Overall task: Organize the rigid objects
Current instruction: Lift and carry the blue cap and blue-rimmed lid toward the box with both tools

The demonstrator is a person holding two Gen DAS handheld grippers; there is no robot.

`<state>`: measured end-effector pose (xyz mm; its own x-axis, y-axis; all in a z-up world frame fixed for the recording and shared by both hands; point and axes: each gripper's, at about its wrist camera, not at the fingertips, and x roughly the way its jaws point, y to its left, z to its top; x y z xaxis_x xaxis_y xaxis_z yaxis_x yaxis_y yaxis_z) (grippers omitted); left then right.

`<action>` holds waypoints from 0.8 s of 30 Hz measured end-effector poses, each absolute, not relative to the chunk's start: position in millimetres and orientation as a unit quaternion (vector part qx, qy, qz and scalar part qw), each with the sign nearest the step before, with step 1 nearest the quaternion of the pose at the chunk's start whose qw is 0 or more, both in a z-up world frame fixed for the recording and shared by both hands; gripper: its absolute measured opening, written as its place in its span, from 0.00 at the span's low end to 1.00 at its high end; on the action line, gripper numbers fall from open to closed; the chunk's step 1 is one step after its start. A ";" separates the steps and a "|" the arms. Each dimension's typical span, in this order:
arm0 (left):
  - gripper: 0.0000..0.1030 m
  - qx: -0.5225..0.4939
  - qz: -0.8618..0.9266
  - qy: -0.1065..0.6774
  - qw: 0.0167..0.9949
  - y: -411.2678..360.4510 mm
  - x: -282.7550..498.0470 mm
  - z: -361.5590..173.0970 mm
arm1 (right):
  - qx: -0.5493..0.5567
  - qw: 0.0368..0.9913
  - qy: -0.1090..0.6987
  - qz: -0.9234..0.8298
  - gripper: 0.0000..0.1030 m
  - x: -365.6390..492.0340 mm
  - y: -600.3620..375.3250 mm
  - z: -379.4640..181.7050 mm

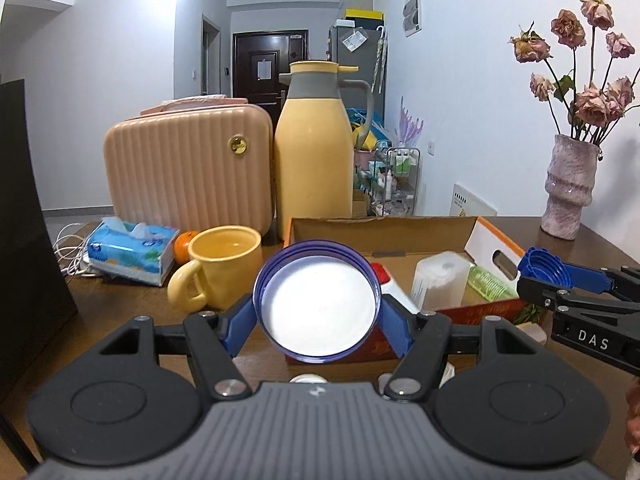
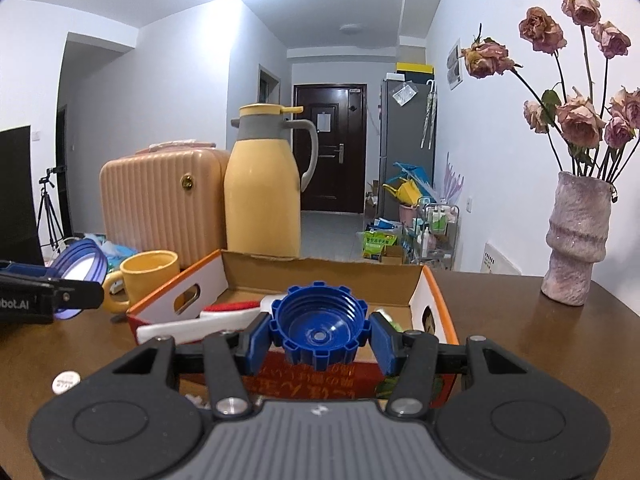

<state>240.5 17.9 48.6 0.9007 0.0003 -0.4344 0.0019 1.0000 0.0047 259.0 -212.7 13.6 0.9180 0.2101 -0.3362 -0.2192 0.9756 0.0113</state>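
Left wrist view: left gripper [image 1: 318, 316] clamps a wide lid [image 1: 318, 302] by its rim, hollow side facing the camera, above the box [image 1: 384, 226] edge.
Right wrist view: right gripper [image 2: 319, 338] pinches a blue cap [image 2: 319, 334] at its ribbed sides, threads visible.
Why raised: both likely carried clear of the table [image 2: 520, 320] for dropping in.
Box: open, already holding bottles.
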 end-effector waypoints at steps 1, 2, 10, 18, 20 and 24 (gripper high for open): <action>0.65 0.002 -0.002 0.222 0.975 16.0 243.0 49.5 | -0.011 0.980 0.169 0.109 0.50 261.1 -213.4 14.6; 0.65 0.001 -0.003 0.222 0.975 14.6 245.3 50.3 | -0.009 0.980 0.168 0.108 0.50 263.5 -214.0 15.6; 0.65 -0.011 -0.003 0.221 0.975 1.6 269.6 53.5 | 0.002 0.983 0.157 0.094 0.50 280.0 -215.7 17.7; 0.65 -0.024 0.001 0.224 0.974 -4.4 295.2 51.9 | 0.015 0.984 0.158 0.084 0.50 301.0 -221.5 16.5; 0.65 -0.028 0.002 0.224 0.974 -4.7 301.9 51.6 | 0.017 0.984 0.159 0.083 0.50 306.0 -222.1 15.5; 0.65 -0.031 0.003 0.225 0.974 -6.7 314.8 49.8 | 0.020 0.984 0.161 0.080 0.50 315.9 -223.2 13.9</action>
<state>314.8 -6.7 49.8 0.8986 -0.0079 -0.4386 -0.0198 0.9981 -0.0586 315.9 -223.2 13.9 0.9354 0.1634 -0.3135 -0.1508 0.9865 0.0641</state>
